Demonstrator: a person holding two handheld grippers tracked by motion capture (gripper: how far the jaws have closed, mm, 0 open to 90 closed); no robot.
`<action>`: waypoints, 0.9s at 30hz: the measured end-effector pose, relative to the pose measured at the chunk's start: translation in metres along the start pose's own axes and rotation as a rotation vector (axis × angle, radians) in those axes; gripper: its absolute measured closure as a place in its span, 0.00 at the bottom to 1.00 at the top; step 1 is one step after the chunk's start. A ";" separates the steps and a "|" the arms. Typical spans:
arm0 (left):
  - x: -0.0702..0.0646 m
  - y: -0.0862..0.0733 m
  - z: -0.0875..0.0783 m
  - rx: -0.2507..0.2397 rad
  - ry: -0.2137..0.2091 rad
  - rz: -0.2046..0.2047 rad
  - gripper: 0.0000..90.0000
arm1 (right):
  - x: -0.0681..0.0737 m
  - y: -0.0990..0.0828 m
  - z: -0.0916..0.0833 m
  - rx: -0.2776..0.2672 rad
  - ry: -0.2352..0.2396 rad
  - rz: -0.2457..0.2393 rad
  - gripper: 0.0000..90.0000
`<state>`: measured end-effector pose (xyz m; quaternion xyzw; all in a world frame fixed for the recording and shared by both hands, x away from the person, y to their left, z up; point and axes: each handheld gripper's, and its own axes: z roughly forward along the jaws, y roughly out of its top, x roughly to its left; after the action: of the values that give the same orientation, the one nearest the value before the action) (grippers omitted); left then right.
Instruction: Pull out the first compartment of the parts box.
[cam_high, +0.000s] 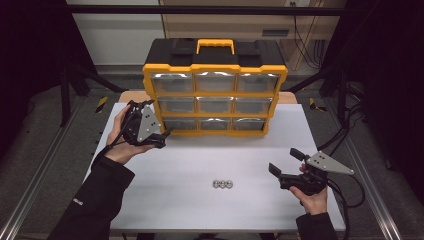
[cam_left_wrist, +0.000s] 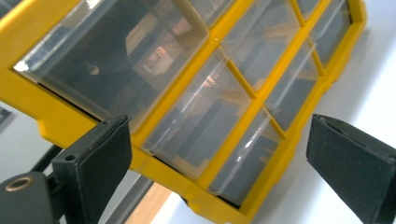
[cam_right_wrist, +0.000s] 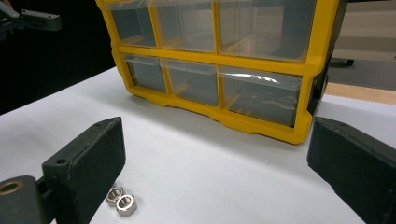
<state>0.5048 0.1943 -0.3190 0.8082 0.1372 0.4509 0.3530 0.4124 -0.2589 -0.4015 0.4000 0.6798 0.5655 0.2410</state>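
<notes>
On the white counter (cam_high: 165, 170), three nuts (cam_high: 223, 184) are lined left to right, before the organizer (cam_high: 215, 95). Both tools, left (cam_high: 162, 136) and right (cam_high: 285, 161), are held wide, empty.

High view looks down; both gripper views face the drawer cabinet (cam_high: 215, 92), left perhaps nearest.

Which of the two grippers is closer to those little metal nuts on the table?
Right. The right gripper hangs just beside the nuts, jaws open toward them. The left gripper is farther back, at the organizer's lower left corner.
</notes>
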 end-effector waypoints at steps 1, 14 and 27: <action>0.002 0.002 0.001 -0.001 0.007 0.017 0.07 | 0.000 0.000 0.000 -0.002 -0.001 -0.005 0.05; 0.014 0.016 0.005 0.018 0.038 0.123 0.07 | -0.001 0.001 -0.001 -0.009 0.002 -0.001 0.05; 0.022 0.027 0.017 -0.021 0.086 0.220 0.07 | -0.001 0.002 -0.002 -0.012 0.001 0.004 0.05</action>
<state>0.5284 0.1798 -0.2917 0.7946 0.0580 0.5224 0.3039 0.4113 -0.2607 -0.3994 0.3997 0.6756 0.5703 0.2419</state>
